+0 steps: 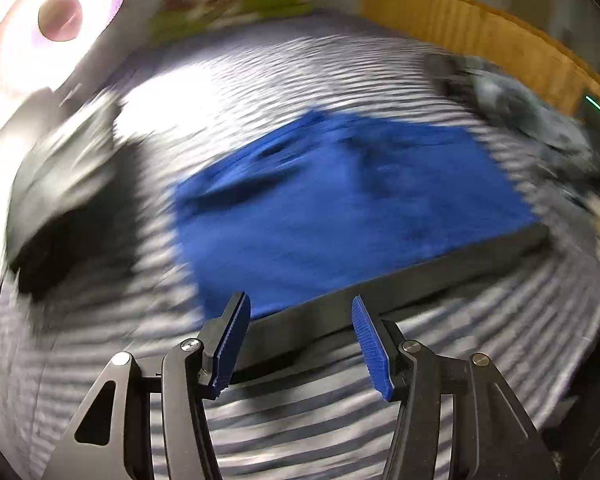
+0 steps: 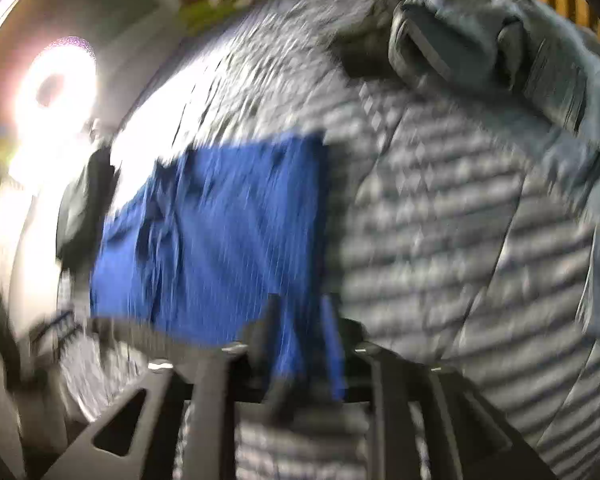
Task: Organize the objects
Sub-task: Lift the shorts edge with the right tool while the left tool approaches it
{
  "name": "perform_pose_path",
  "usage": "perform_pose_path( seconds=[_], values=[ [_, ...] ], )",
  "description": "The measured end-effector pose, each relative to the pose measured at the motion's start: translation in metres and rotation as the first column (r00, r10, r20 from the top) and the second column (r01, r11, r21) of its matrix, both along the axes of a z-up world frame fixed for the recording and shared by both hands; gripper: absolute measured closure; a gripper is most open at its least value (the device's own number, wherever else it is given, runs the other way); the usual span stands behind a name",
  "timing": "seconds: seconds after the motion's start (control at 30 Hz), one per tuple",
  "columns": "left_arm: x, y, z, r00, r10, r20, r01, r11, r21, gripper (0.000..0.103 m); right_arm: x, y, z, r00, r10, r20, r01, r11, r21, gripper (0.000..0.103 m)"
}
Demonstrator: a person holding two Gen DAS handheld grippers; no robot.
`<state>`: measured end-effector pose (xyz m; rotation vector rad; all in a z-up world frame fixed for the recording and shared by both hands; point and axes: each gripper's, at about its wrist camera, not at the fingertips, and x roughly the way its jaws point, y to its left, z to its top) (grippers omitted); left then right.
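A blue garment [image 1: 340, 208] with a dark band [image 1: 420, 276] along its near edge lies flat on a grey-and-white striped bed cover [image 1: 320, 420]. My left gripper [image 1: 299, 303] hovers just over that band, open, with nothing between its blue pads. In the blurred right wrist view the blue garment [image 2: 212, 240] runs down to my right gripper [image 2: 300, 312], whose jaws stand narrow with blue cloth between them at the garment's near right corner.
A crumpled grey garment [image 2: 500, 40] lies at the far right of the bed, by a wooden headboard [image 1: 480, 28]. A black item [image 1: 72, 220] sits left of the blue garment. A bright ring light [image 1: 60, 16] stands at the left, and a green patterned pillow [image 1: 236, 0] lies at the back.
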<state>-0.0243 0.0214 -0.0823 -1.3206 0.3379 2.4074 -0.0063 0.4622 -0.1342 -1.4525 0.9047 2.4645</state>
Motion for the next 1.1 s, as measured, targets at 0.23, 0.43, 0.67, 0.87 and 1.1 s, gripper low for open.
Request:
perform_pose_path(
  seconds=[0.23,0.43,0.67,0.87,1.1],
  values=[
    [0.015,0.142,-0.005,0.957,-0.284,0.052,0.279,0.956,0.087,0.04,-0.069,0.027,0.0,1.0,-0.002,-0.026,0.003,0.999,0.046,0.079],
    [0.016,0.22,-0.027,0.919,-0.384,0.085,0.379,0.923,0.069,0.038,-0.09,0.036,-0.02,0.999,0.036,-0.011,-0.036,0.999,-0.015,0.079],
    [0.015,0.254,-0.049,0.91,-0.397,0.12,0.394,0.918,0.051,0.038,-0.082,0.07,-0.037,1.0,-0.023,-0.02,0.02,0.991,-0.135,0.095],
    [0.016,0.276,-0.06,0.897,-0.424,0.125,0.425,0.905,0.02,0.068,-0.068,0.087,-0.035,0.998,-0.049,-0.044,0.041,0.985,-0.17,0.095],
    [0.014,0.268,-0.054,0.906,-0.405,0.123,0.402,0.914,0.044,0.088,-0.064,0.088,-0.034,0.996,-0.045,-0.079,0.026,0.973,-0.227,0.069]
  ],
)
